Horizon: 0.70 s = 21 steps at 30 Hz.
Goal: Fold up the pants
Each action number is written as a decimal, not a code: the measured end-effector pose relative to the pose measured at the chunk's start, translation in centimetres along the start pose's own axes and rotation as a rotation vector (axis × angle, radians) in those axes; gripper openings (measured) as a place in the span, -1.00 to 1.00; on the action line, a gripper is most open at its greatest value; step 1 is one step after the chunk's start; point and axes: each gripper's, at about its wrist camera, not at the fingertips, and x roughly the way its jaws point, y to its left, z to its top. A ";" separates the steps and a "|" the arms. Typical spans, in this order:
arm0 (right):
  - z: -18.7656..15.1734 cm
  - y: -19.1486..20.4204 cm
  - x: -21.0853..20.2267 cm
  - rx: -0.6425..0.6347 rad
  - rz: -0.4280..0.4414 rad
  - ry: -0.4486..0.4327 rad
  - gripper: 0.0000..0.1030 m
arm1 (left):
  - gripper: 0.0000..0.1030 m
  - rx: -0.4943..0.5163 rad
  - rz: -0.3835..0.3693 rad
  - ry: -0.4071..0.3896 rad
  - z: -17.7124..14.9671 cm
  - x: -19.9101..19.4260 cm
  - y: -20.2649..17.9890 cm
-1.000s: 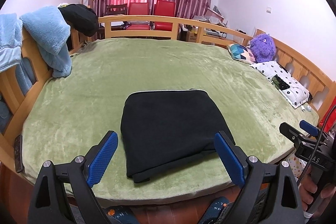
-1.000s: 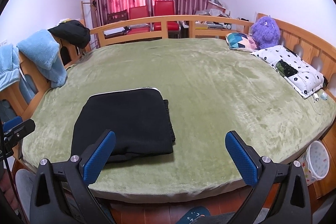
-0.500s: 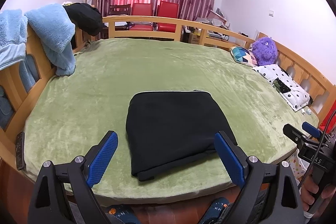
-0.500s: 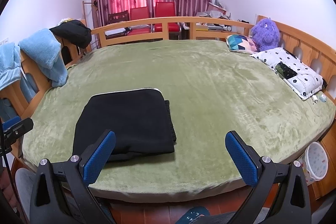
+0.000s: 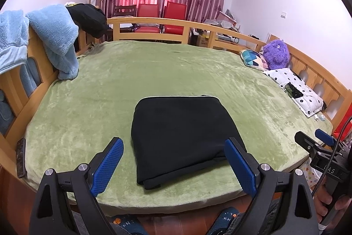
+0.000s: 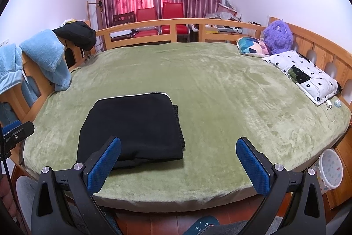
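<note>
Lying folded near the front edge of the green bed (image 5: 92, 102), the black pants (image 5: 182, 133) sit straight ahead of the wide-open left gripper (image 5: 173, 166) (nearer); the right gripper (image 6: 178, 166), equally spread and empty, has them off to its left.

Left gripper (image 5: 173, 165): I hold it level, jaws spread wide, nothing between them.
Right gripper (image 6: 178, 165): I hold it level too, jaws wide apart and empty.
Right hand (image 5: 330, 205): my fingers wrap its handle.
</note>
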 end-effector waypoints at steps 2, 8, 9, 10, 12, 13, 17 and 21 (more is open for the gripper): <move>0.0 -0.1 0.0 0.003 0.000 -0.002 0.99 | 0.81 0.003 -0.001 -0.001 0.0 -0.1 0.0; -0.1 -0.3 -0.6 0.005 -0.003 -0.005 0.99 | 0.81 0.007 -0.001 -0.001 0.2 -0.2 -0.2; -0.1 -0.2 -0.6 0.003 -0.003 -0.007 0.99 | 0.81 0.006 -0.001 -0.002 0.1 -0.2 -0.3; -0.1 -0.3 -0.7 0.001 -0.005 -0.009 0.99 | 0.81 0.004 -0.001 -0.002 0.1 -0.2 -0.2; -0.1 -0.5 -0.7 0.001 -0.003 -0.010 0.99 | 0.81 0.005 -0.002 -0.002 0.1 -0.1 -0.3; -0.1 -0.5 -0.7 0.002 -0.001 -0.009 0.99 | 0.81 0.005 0.000 0.000 0.1 -0.1 -0.3; -0.2 -0.7 -0.8 -0.002 -0.002 -0.008 0.99 | 0.81 0.008 0.000 0.000 0.1 -0.2 -0.3; -0.2 -0.7 -0.7 0.003 0.000 -0.008 0.99 | 0.81 0.008 0.002 -0.001 0.0 -0.3 -0.4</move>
